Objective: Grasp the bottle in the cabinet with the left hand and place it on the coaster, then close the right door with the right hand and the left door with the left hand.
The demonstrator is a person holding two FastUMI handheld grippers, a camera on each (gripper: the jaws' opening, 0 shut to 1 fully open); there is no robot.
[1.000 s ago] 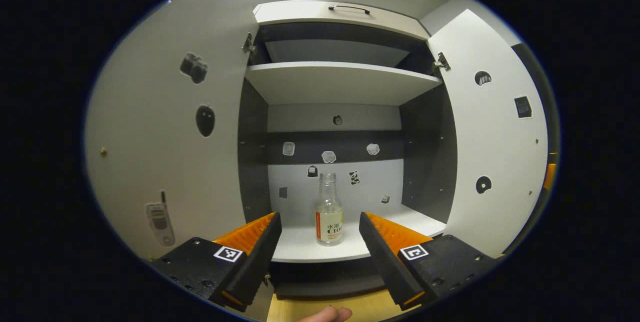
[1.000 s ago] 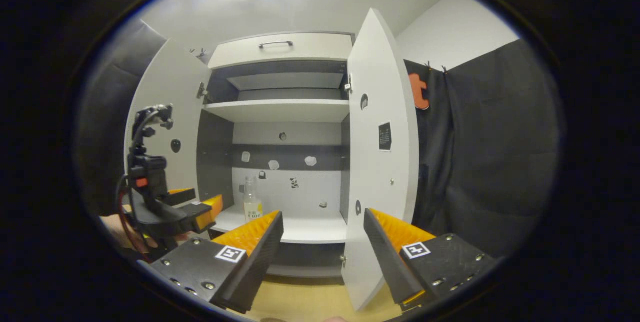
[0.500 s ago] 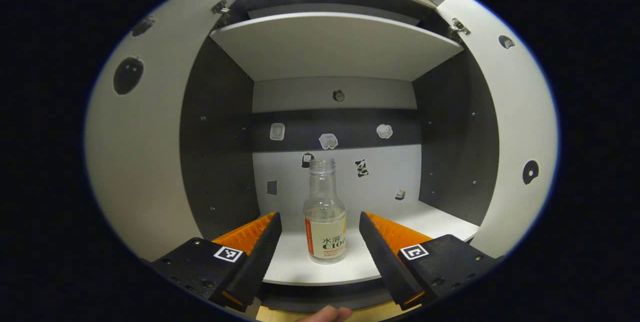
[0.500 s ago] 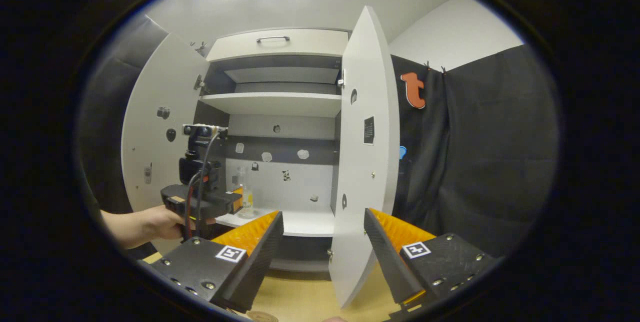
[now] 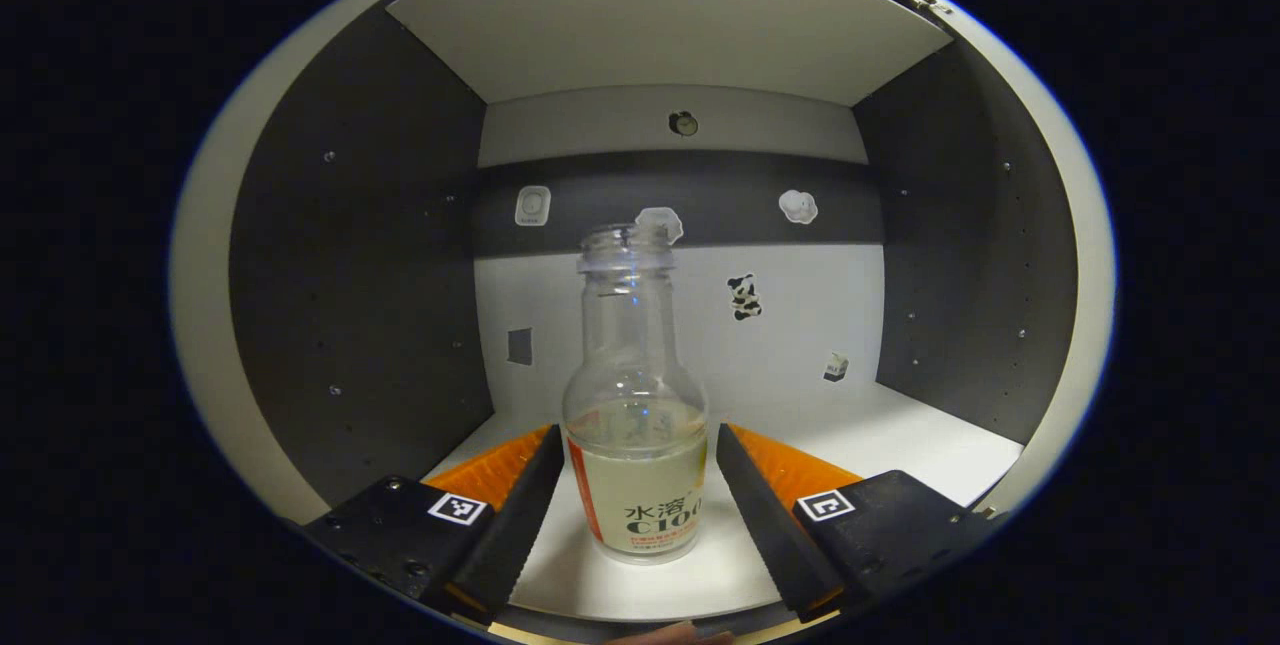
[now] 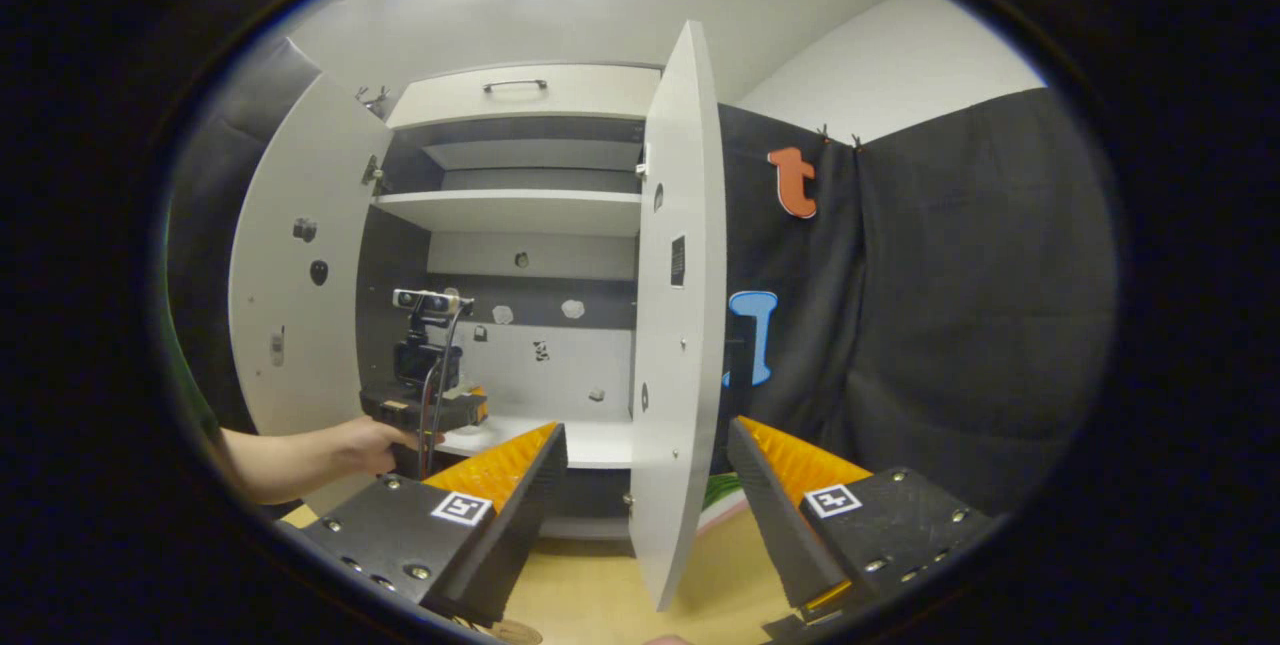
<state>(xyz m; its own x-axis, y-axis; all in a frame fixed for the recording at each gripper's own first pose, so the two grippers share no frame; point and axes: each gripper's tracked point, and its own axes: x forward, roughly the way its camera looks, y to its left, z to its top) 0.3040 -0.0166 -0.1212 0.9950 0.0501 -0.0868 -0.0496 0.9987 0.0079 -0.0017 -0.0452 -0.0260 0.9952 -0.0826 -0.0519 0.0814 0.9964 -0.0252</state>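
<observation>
Inside the cabinet (image 6: pixel 520 210), the left gripper (image 5: pixel 632 485) holds its fingers spread either side of the upright glass bottle (image 5: pixel 636 445), unclenched, ready to grasp it.

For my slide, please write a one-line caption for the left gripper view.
Open left tool straddles the uncapped bottle standing upright on the cabinet shelf, not yet gripping.

Small stickers (image 5: pixel 741 296) dot the cabinet's rear panel, one dark (image 5: pixel 683 123), several pale (image 5: pixel 797 206). A white shelf (image 5: pixel 660 15) spans overhead. Below lies a wooden desk (image 6: pixel 590 605); something green and pink (image 6: pixel 722 501), perhaps a mat, lies there.
</observation>
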